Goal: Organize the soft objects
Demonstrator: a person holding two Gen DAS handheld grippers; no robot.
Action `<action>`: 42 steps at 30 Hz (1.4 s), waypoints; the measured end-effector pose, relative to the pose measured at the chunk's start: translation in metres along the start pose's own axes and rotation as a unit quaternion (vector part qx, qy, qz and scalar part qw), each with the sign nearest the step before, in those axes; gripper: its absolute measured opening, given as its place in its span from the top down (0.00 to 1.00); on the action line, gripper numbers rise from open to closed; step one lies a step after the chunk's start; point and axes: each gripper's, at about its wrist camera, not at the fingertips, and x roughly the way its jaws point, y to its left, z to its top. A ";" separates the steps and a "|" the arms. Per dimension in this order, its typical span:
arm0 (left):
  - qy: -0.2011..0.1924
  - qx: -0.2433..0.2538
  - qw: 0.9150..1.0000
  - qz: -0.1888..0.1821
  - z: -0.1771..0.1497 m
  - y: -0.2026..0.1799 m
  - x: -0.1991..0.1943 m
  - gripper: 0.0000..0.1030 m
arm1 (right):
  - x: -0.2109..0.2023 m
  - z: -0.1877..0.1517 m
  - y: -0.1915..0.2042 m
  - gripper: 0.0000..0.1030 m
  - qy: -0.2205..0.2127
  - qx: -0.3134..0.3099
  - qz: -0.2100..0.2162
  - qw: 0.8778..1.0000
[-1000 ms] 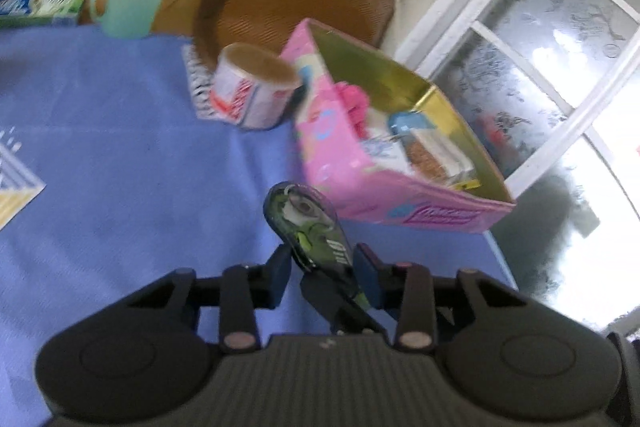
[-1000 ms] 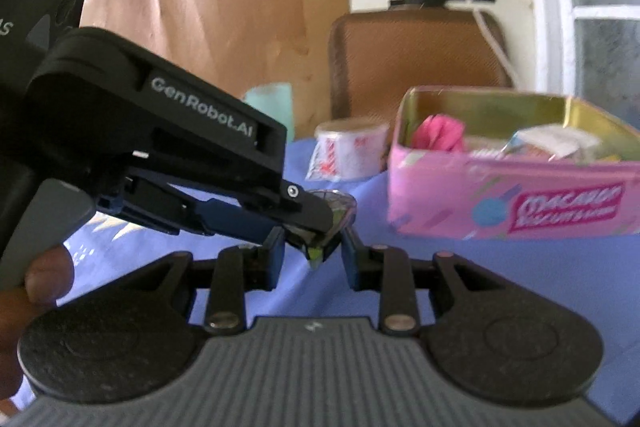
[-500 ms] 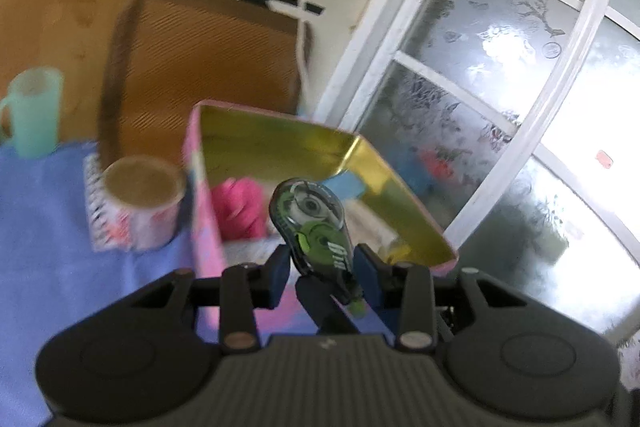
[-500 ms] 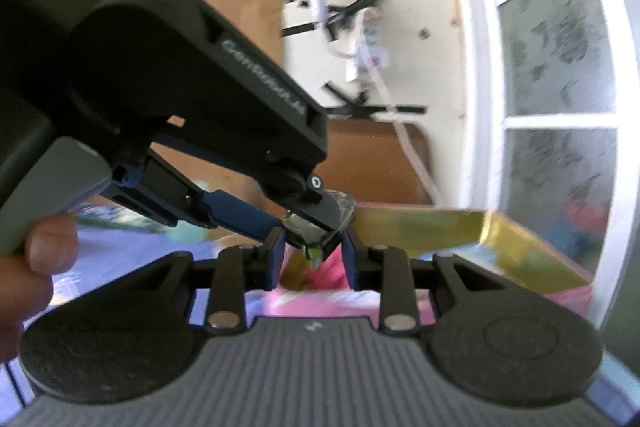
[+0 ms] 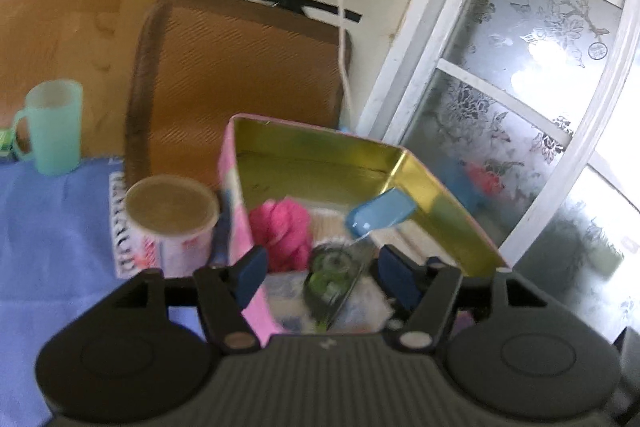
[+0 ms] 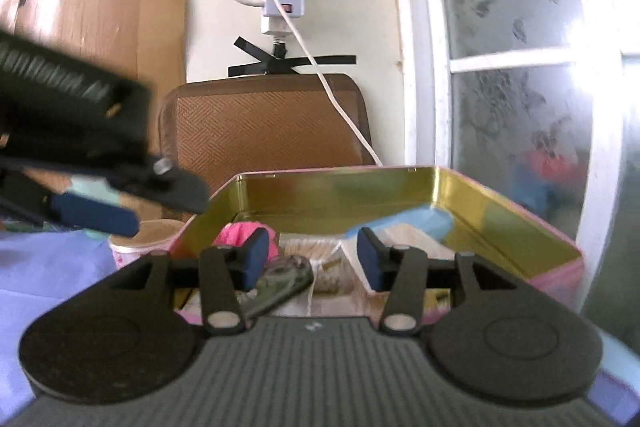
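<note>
left hand-held gripper [image 5: 320, 273]: jaws apart | right hand-held gripper [image 6: 312, 259]: jaws apart

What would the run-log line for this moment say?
left gripper: jaws open | right gripper: jaws open | correction tape: in pink tin

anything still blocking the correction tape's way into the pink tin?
Nothing visible. The green correction tape already lies inside the pink tin, loose among the other contents beside the pink yarn. Both hand-held grippers, left and right, are open above it, touching nothing.
</note>
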 end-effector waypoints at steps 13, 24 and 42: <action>-0.004 0.024 0.997 0.077 -0.073 0.037 -0.065 0.30 | -0.053 -0.027 0.029 0.44 0.034 0.053 0.022 0.998; -0.020 0.027 0.991 0.133 -0.089 0.044 -0.103 0.14 | -0.074 -0.011 0.044 0.39 0.048 0.066 0.046 0.996; -0.033 0.026 0.986 0.160 -0.086 0.032 -0.129 0.00 | -0.101 -0.004 0.045 0.31 0.034 0.075 0.044 0.996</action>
